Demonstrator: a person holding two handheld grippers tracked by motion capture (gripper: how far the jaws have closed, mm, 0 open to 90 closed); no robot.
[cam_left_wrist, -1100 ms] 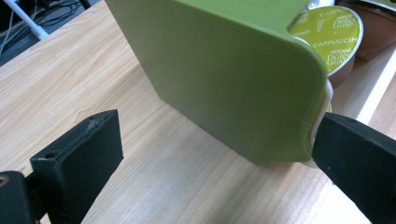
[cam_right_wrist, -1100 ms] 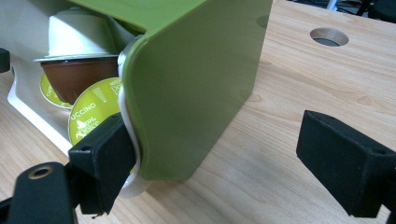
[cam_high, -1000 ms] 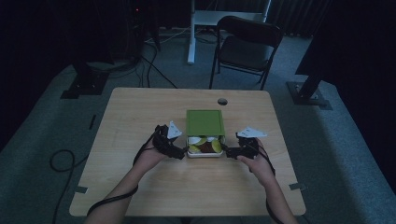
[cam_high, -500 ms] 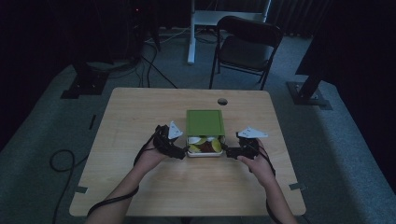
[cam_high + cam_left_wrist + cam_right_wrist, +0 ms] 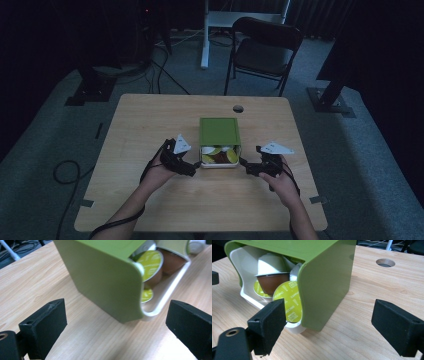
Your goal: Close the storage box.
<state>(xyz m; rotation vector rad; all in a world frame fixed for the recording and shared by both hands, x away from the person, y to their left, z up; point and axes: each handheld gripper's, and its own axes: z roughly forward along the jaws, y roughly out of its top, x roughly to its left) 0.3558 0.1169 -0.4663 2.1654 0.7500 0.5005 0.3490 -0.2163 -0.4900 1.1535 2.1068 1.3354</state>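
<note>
Left gripper (image 5: 196, 167) jaws spread wide at the green box's (image 5: 219, 132) near left corner, right gripper (image 5: 245, 165) jaws equally spread at its near right corner, box mid-table (image 5: 150, 120), white tray (image 5: 220, 164) of coffee capsules (image 5: 231, 156) protruding toward the person, folding chair (image 5: 264, 50) beyond.

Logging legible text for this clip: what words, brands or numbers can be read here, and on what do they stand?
"CAPPUCCINO": on the yellow-green foil lid of a coffee capsule in the green plastic box, right gripper view; the first letters sit behind the right gripper jaw.
Smaller print below it: too small to read.
Marks on the yellow-green capsule lids in the left gripper view: blurred, unreadable.
</note>
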